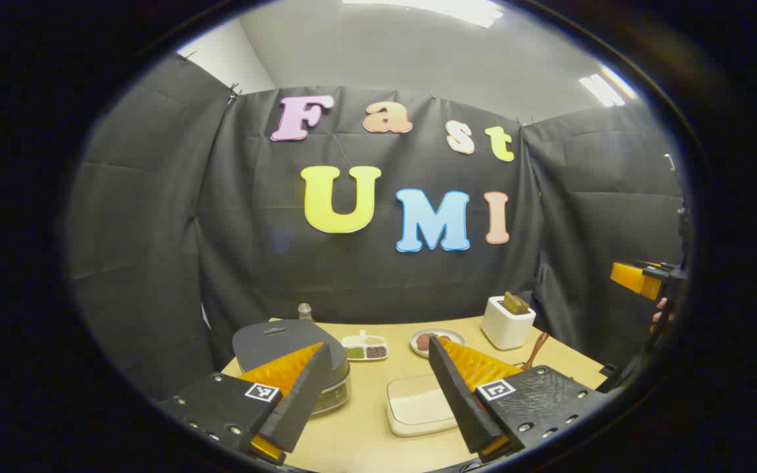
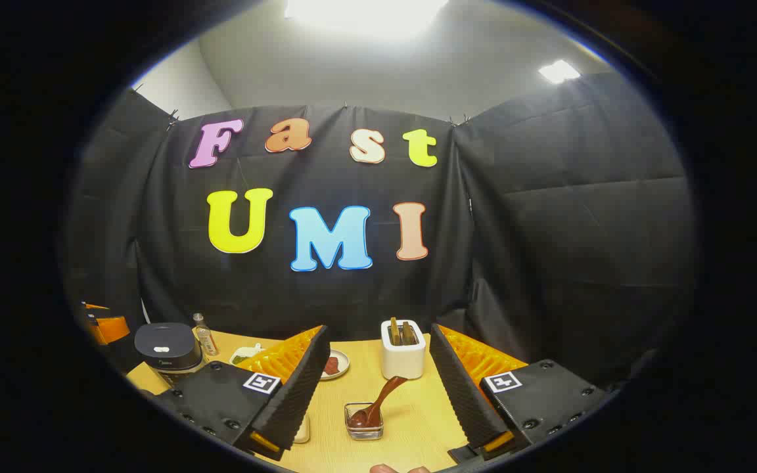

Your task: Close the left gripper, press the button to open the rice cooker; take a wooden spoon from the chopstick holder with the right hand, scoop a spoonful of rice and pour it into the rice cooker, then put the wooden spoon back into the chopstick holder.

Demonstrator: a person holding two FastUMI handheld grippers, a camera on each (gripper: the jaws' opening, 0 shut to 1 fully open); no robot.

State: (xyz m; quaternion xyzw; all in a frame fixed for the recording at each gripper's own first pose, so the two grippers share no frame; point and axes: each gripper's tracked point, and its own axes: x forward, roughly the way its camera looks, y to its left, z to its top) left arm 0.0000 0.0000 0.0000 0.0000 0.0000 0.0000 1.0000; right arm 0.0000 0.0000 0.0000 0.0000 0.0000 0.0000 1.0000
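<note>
Both the left gripper (image 1: 378,387) and right gripper (image 2: 378,387) hover wide apart, holding nothing. The closed rice cooker (image 1: 290,358) sits on the desk (image 1: 359,440) just behind the left gripper's left finger. The wooden spoon (image 2: 378,401) leans in a small glass dish (image 2: 364,422) between the right gripper's fingers, before the chopstick holder (image 2: 403,358).

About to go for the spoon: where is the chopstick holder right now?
In the right gripper view, the white chopstick holder stands ahead between the open jaws, near the table's far edge, just behind the small glass dish.
</note>
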